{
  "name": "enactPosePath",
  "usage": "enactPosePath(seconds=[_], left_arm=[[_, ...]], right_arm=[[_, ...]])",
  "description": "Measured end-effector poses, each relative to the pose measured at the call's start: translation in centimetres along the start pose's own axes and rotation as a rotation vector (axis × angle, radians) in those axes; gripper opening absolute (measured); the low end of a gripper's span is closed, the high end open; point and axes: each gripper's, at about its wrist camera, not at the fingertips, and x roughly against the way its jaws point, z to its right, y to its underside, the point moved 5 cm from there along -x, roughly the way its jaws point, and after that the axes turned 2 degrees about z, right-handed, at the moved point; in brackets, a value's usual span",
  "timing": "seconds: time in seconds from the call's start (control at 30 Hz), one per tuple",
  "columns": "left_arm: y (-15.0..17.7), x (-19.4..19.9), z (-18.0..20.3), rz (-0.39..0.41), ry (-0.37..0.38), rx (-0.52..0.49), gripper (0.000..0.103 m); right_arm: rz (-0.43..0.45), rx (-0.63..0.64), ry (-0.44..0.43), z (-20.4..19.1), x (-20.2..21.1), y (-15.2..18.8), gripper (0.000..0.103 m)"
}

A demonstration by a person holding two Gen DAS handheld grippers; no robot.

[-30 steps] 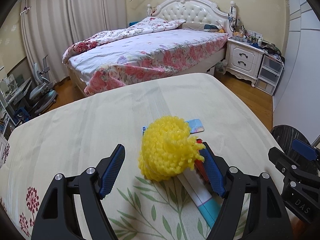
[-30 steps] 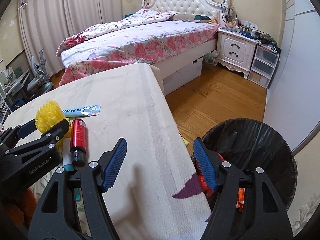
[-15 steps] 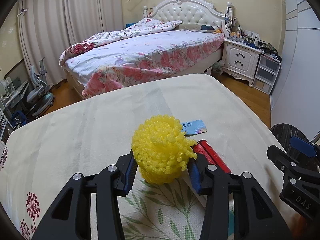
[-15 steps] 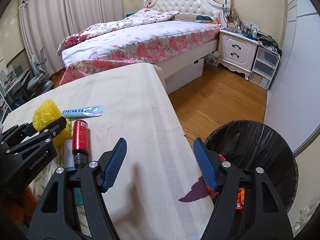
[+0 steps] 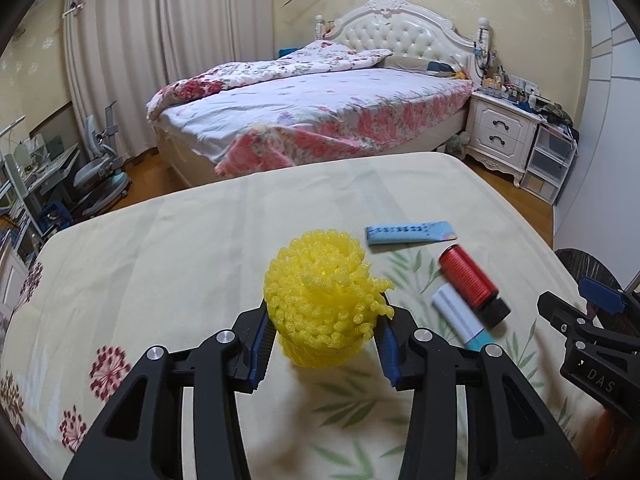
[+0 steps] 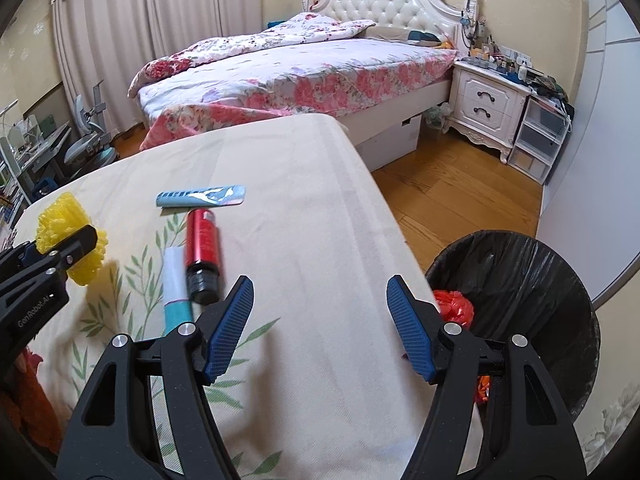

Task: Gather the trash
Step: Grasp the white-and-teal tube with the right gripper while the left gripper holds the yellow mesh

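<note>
Left wrist view shows my left gripper (image 5: 323,334) pinching the yellow foam net (image 5: 326,300), blue pads pressed into its sides, where a second ago the fingers stood spread on either side of it. Its underside looks clear of the tablecloth (image 5: 160,272), though I cannot tell whether an edge touches. So the grasp is made, and I judge that the carry to the bin comes next.

With the net up, the other trash shows plainly. At about two o'clock from the net lies the red bottle (image 5: 472,286), black cap toward me, and just beside it on the near side a white and teal tube (image 5: 460,318). Beyond them, near one o'clock, the flat blue wrapper (image 5: 410,234) lies apart.

From the right wrist, my right gripper (image 6: 320,328) hangs spread and empty above the table's right edge, as before. The black-lined trash bin (image 6: 520,280) stands on the floor at three o'clock from it, red scraps (image 6: 454,306) already inside. The net must cross the whole table to reach it; being soft, it may slip if I loosen.
</note>
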Motion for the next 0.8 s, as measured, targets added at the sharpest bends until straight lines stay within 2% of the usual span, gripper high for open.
enactPosePath(seconds=[0.43, 0.53, 0.63, 0.8], left_arm=[[3.2, 2.7, -5.8, -0.02, -0.068, 0.071, 0.044], [3.7, 3.0, -6.8, -0.024, -0.079, 0.088, 0.044], [4.1, 3.3, -7.6, -0.026, -0.085, 0.102, 0.044], [4.6, 3.5, -8.4, -0.031, -0.083, 0.122, 0.044]], right_arm=[[-0.035, 0.101, -0.058, -5.4, 1.0, 1.9, 0.067], [-0.044, 0.122, -0.068, -6.5, 0.9, 2.0, 0.064], [-0.058, 0.138, -0.073, -7.4, 0.6, 2.1, 0.055], [-0.084, 0.15, -0.081, -8.2, 0.0, 2.2, 0.05]])
